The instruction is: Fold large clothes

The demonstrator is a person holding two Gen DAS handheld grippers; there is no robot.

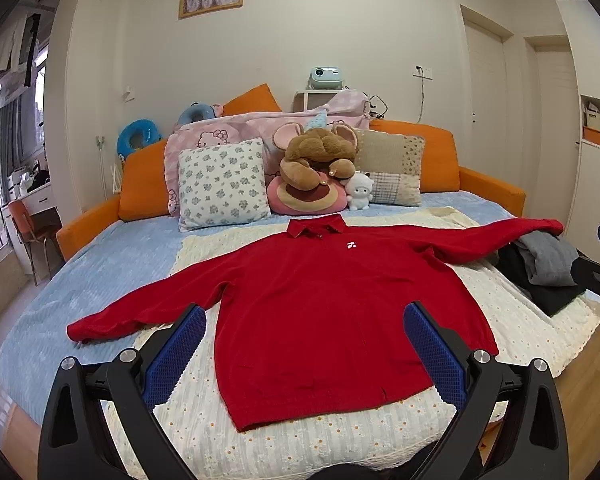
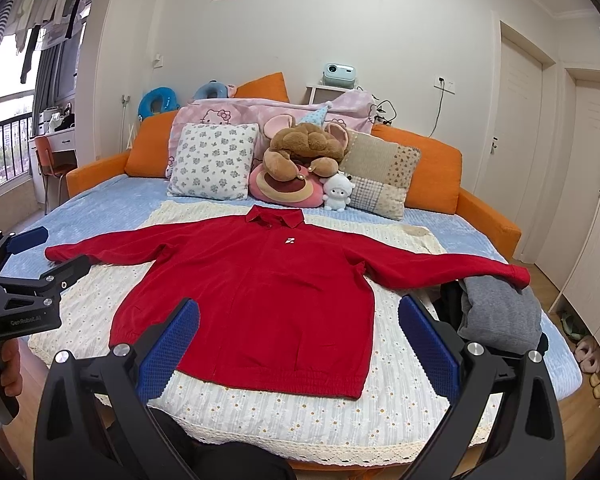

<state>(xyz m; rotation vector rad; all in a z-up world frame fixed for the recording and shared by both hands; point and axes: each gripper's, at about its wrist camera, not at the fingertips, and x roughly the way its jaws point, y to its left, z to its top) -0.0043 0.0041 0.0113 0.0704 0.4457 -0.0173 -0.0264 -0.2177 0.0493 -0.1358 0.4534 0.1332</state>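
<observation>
Left wrist view: a red jacket (image 1: pixel 320 308) lies flat and face up on a cream blanket (image 1: pixel 520 312) spread over the bed (image 1: pixel 100 264), collar toward the pillows (image 1: pixel 220 184), both sleeves stretched out to the sides. The left gripper (image 1: pixel 304 320) hangs above the lower half of the jacket with its blue pads (image 1: pixel 176 356) spread wide and nothing between them; the fingers' bases are cut off by the bottom edge. The jacket's right sleeve end rests on a pile of grey and dark clothes (image 1: pixel 548 264) at the bed's edge, and part of the other gripper cuts in at the right border in front of that pile.

Right wrist view: the right gripper (image 2: pixel 298 318) is likewise wide open and empty, held over the hem side of the same jacket (image 2: pixel 268 280). Its right finger covers part of the dark garment under the grey clothes (image 2: pixel 500 312). At the left border the left gripper (image 2: pixel 32 248) shows from the side, with only part of a hand (image 2: pixel 4 364) on its handle; the rest is out of frame. Stuffed toys (image 2: pixel 300 160) sit among the pillows, overlapping so their shapes are hard to separate.
</observation>
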